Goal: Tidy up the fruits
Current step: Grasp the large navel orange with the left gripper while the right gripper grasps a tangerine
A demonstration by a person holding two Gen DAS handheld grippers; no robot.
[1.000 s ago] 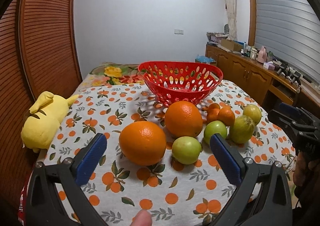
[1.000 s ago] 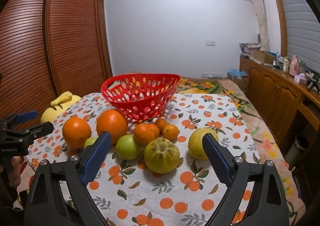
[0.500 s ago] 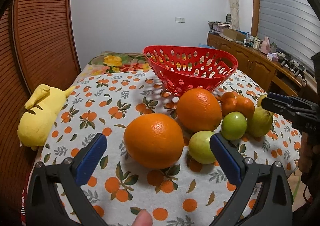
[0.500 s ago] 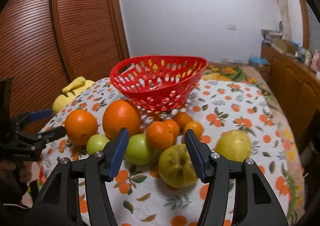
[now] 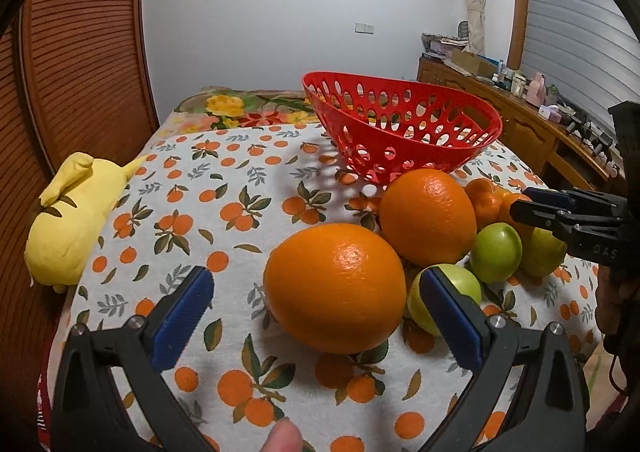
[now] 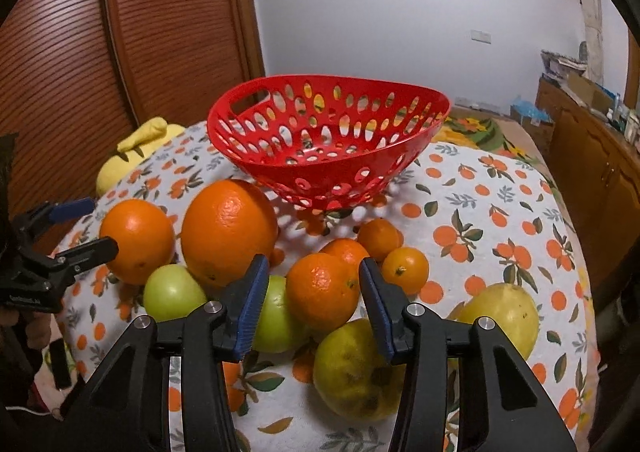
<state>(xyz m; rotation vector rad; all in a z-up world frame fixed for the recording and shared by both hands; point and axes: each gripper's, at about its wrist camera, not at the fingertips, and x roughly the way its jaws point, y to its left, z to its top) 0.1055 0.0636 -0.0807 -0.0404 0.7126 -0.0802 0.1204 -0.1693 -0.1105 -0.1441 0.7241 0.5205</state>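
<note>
My red basket [image 6: 328, 148] holds no fruit. Left gripper [image 5: 316, 316] spread wide around big orange [image 5: 336, 288]; right gripper [image 6: 312, 300] parted, flanking tangerine [image 6: 322, 288].

Fruit's all on the cloth in front of the red basket [image 6: 332, 156], which has oval holes all over, sits upright and has nothing in it as far as I can see. Two big oranges: the near one [image 5: 335, 288] at the left end of the bunch, the bigger one [image 6: 229, 232] right up against the basket's base. Two smooth green fruits [image 6: 173, 294] [image 6: 276, 318] tucked just in front of them. A tangerine [image 6: 322, 290] sits mid-pile with three smaller ones [image 6: 405, 267] clustered behind it. Then two bumpy yellow-green fruits, one [image 6: 356, 370] nearest and one [image 6: 500, 316] off to the right.
</note>
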